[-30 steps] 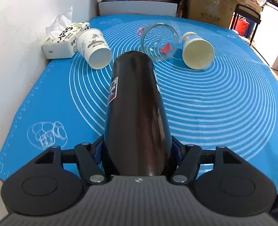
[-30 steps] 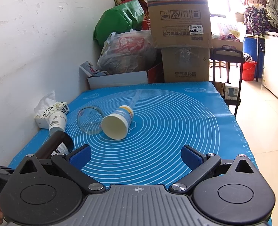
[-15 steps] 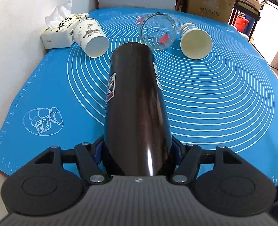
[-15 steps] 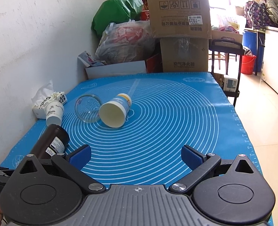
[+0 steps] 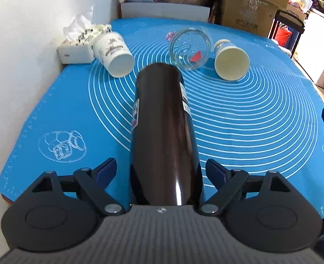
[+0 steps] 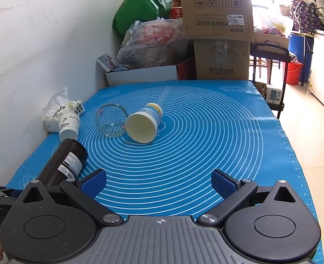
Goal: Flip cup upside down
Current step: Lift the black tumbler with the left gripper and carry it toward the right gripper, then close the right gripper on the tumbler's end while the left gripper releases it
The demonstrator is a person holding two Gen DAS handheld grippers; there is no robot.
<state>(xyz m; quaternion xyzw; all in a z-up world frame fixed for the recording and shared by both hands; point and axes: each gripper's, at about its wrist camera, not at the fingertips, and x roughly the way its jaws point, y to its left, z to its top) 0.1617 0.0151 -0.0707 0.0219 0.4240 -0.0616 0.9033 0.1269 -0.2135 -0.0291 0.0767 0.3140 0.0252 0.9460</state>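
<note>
Through the left wrist camera, your left gripper (image 5: 161,171) is sitting at the bottom of the frame with its fingers (image 5: 106,169) spread apart, blue pads standing clear of the black cup (image 5: 163,132) on both sides, so nothing is being gripped. The cup is running up the centre of the frame as a tall, glossy dark cylinder with a label strip on each flank; its flat closed end is pointing toward the top, which suggests it is already resting mouth-down on the blue mat (image 5: 261,121), though its lower rim is hidden behind the gripper body. Toward the top, a white paper cup (image 5: 114,54), a glass jar (image 5: 190,48) and a blue paper cup (image 5: 231,59) are lying on their sides.

Through the right wrist camera, your right gripper (image 6: 159,183) is hovering over the bench with its fingers wide open and empty, probably just waiting. The black cup (image 6: 65,165) is appearing at lower left, leaning in the fisheye, label facing you.
</note>
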